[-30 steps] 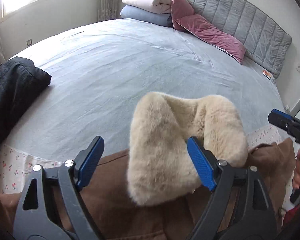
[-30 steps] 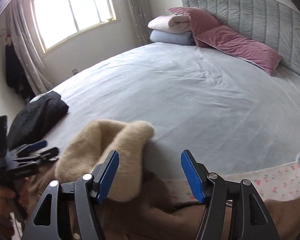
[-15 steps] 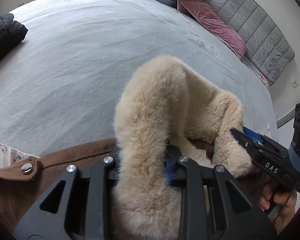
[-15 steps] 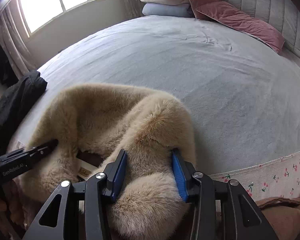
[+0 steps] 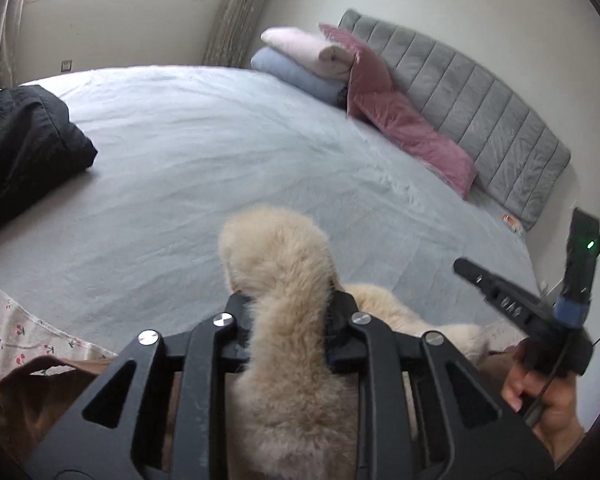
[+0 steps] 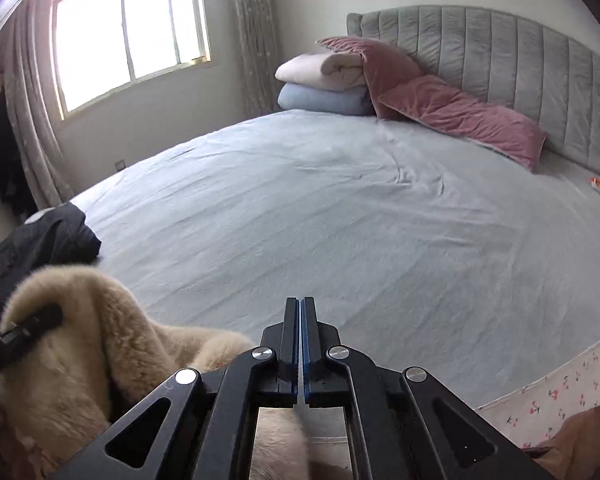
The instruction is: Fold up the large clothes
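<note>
Beige fur collar [image 5: 288,280] sits pinched in the left gripper [image 5: 290,312], jaws easing apart; right gripper [image 6: 300,320] pressed together, empty. Brown coat [image 5: 40,392] bunched at the bed [image 5: 220,160] edge, folding barely begun.

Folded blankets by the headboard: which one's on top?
The pale pink blanket is on top; the light blue blanket lies beneath it, both left of the pink pillow.

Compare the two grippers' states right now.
The left gripper is clamped on the fur collar; the right gripper is fully shut with nothing visible between its pads. The left's pads are buried in fur; the right's blue pads meet, over the bed. Both are black and point toward the bed.
</note>
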`<state>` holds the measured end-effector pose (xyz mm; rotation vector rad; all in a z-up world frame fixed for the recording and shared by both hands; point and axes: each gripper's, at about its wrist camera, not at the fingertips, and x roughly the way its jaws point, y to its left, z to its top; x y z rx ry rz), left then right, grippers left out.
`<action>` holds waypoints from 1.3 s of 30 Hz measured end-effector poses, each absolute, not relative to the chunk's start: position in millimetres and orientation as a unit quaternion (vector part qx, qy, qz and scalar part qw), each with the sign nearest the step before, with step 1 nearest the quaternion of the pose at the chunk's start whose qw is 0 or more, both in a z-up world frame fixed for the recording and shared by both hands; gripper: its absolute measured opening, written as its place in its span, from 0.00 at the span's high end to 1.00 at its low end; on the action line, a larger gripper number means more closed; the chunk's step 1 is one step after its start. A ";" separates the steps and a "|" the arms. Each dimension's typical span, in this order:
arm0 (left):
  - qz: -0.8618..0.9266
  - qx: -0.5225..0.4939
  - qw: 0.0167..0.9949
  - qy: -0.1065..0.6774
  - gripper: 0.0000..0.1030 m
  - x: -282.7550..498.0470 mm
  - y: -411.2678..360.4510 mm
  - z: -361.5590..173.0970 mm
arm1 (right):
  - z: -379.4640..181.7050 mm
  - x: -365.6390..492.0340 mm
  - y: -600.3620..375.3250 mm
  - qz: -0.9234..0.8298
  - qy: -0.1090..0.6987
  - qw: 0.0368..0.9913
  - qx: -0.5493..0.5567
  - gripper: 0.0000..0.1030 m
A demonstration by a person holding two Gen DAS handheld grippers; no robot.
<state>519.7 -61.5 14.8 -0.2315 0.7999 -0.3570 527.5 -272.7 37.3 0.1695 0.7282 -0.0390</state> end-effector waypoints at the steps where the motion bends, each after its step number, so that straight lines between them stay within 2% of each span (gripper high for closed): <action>1: -0.161 -0.104 0.893 0.406 0.66 521.9 -63.2 8.9 | 35.7 529.5 -282.7 -0.010 0.377 0.921 0.094 0.94; 2: -0.165 -0.102 0.892 0.409 0.54 520.0 -65.0 6.4 | 34.5 528.1 -289.4 0.001 0.395 0.914 0.088 0.89; 3: -0.176 -0.097 0.893 0.401 0.44 514.8 -65.1 7.2 | 33.6 522.8 -293.9 0.011 0.411 0.909 0.068 0.77; 4: -0.183 -0.086 0.898 0.391 0.26 508.1 -61.6 10.1 | 32.7 515.5 -299.8 0.018 0.425 0.904 0.038 0.61; 5: -0.184 -0.072 0.904 0.380 0.20 504.4 -59.0 11.9 | 30.7 508.3 -308.0 0.018 0.435 0.900 0.012 0.51; 6: -0.186 -0.060 0.904 0.380 0.20 500.2 -55.1 13.9 | 26.0 500.7 -317.2 0.014 0.447 0.894 -0.011 0.37; 7: -0.194 -0.050 0.899 0.389 0.20 499.5 -48.9 13.3 | 20.6 494.9 -329.0 0.006 0.460 0.887 -0.026 0.37; 13: -0.184 0.012 0.898 0.400 0.20 504.0 -0.5 3.0 | -36.7 465.5 -393.3 0.030 0.566 0.824 0.023 0.37; 17: -0.161 0.085 0.862 0.473 0.20 515.7 10.3 -36.3 | -56.5 436.5 -364.4 0.051 0.558 0.825 -0.075 0.35; 18: -0.166 0.104 0.849 0.491 0.20 514.3 8.2 -48.5 | -57.0 435.4 -364.9 0.047 0.560 0.824 -0.070 0.37; 20: -0.182 0.116 0.828 0.518 0.22 508.0 2.4 -66.5 | -56.4 433.0 -363.0 0.049 0.566 0.820 -0.070 0.49; 21: -0.182 0.118 0.831 0.512 0.24 502.7 0.2 -67.8 | -54.5 429.9 -356.0 0.053 0.566 0.819 -0.082 0.64; 22: -0.185 0.120 0.834 0.506 0.32 497.8 -2.5 -66.4 | -53.0 425.5 -346.8 0.047 0.564 0.818 -0.104 0.75; 23: -0.189 0.118 0.834 0.505 0.47 493.6 -4.3 -64.4 | -51.8 420.6 -336.1 0.029 0.557 0.819 -0.137 0.83; 24: -0.183 0.118 0.836 0.503 0.57 488.4 -4.0 -62.0 | -51.5 413.1 -326.8 0.007 0.546 0.822 -0.164 0.88; 25: -0.170 0.129 0.843 0.494 0.86 481.4 -5.3 -58.4 | -49.5 403.7 -318.7 -0.010 0.529 0.829 -0.182 0.90; 26: -0.160 0.134 0.856 0.473 0.89 472.2 -6.5 -51.4 | -45.8 395.7 -312.5 -0.028 0.509 0.838 -0.195 0.91; 28: -0.139 0.122 0.889 0.419 0.90 451.5 -3.2 -28.6 | -26.8 376.7 -305.3 -0.084 0.448 0.865 -0.212 0.92; 30: -0.131 0.072 0.929 0.340 0.90 430.9 12.4 -0.3 | 3.2 352.0 -303.9 -0.155 0.345 0.899 -0.220 0.92; 32: -0.124 0.026 0.941 0.314 0.89 427.0 24.6 1.7 | 20.4 340.8 -309.1 -0.199 0.283 0.921 -0.178 0.92; 34: -0.112 0.065 0.919 0.373 0.84 448.0 13.7 -29.6 | 3.6 357.9 -311.2 -0.220 0.305 0.907 -0.188 0.91; 36: -0.072 0.112 0.888 0.441 0.84 467.1 4.0 -61.8 | -32.8 387.8 -321.7 -0.188 0.406 0.879 -0.165 0.89; 37: -0.076 0.109 0.884 0.447 0.84 469.2 6.3 -63.8 | -44.6 395.9 -328.6 -0.166 0.450 0.867 -0.136 0.88; 39: -0.093 0.072 0.896 0.428 0.69 466.6 15.5 -45.2 | -40.6 386.9 -338.8 -0.152 0.459 0.870 -0.099 0.79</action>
